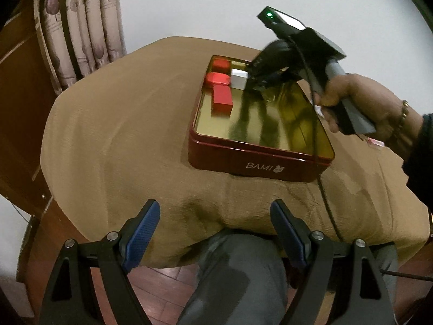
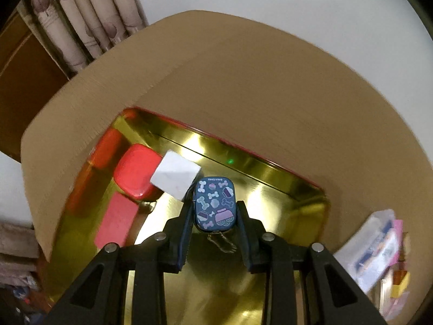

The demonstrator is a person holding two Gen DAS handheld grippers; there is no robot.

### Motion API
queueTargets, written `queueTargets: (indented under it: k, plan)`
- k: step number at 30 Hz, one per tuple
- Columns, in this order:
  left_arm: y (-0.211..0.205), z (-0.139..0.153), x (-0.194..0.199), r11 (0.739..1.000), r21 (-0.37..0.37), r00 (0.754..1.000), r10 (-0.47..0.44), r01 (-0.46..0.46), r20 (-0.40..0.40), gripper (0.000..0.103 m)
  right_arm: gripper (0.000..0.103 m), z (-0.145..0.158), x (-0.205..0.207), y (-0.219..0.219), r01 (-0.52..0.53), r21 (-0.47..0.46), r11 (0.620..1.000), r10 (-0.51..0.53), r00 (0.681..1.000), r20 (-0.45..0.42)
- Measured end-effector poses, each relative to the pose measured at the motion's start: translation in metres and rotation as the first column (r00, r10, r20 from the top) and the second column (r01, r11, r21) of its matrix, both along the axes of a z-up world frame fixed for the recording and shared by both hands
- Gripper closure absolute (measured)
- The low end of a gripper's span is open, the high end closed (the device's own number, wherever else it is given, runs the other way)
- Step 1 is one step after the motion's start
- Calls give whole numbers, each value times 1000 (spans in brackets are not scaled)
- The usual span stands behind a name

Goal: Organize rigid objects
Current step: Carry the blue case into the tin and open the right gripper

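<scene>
A dark red tin [image 1: 259, 166] with a gold inside stands on the tan-covered table. At its far left end lie a rounded red box [image 1: 217, 78], a flat red box [image 1: 222, 100], another red box [image 1: 219, 64] behind them, and a white box [image 1: 239, 79]. My right gripper [image 2: 215, 205] is shut on a small blue tin [image 2: 215, 197] printed with bones, held just above the gold floor beside the white box [image 2: 176, 177]. A hand holds that gripper [image 1: 258, 81] over the tin. My left gripper [image 1: 216, 216] stands open at the table's near edge, with nothing between its fingers.
The tan cloth [image 1: 121, 135] covers the whole table. Clear plastic packets and small items [image 2: 373, 249] lie on the table to the right of the tin. A black cable [image 1: 316, 140] hangs across the tin's right end. A person's knee [image 1: 235, 270] is below the near edge. Curtains [image 1: 81, 27] hang behind on the left.
</scene>
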State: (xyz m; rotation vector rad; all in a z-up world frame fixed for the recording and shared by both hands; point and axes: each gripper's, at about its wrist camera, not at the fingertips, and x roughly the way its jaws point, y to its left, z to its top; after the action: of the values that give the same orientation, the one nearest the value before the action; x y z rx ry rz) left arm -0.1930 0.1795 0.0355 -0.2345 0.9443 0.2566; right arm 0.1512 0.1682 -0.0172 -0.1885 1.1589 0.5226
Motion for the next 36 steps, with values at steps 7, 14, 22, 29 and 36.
queueTargets:
  k: [7, 14, 22, 29, 36]
  plan:
    - [-7, -3, 1, 1000, 1, 1000, 9, -9, -16, 23, 70, 13, 1, -26, 20, 56, 998, -22, 999, 24]
    - [-22, -4, 1, 998, 62, 1000, -6, 7, -17, 23, 65, 48, -31, -70, -8, 222, 975, -27, 988, 152]
    - [-52, 8, 1, 987, 119, 993, -114, 112, 12, 23, 64, 59, -135, -219, 173, 279, 944, -269, 896, 353]
    - [-115, 56, 35, 922, 156, 921, -373, 355, 110, 17, 64, -9, -176, -388, 461, 85, 883, -460, 817, 347]
    - [-167, 83, 154, 838, 193, 843, -532, 510, 85, 10, 63, -25, -198, -471, 564, 230, 793, -609, 739, 290]
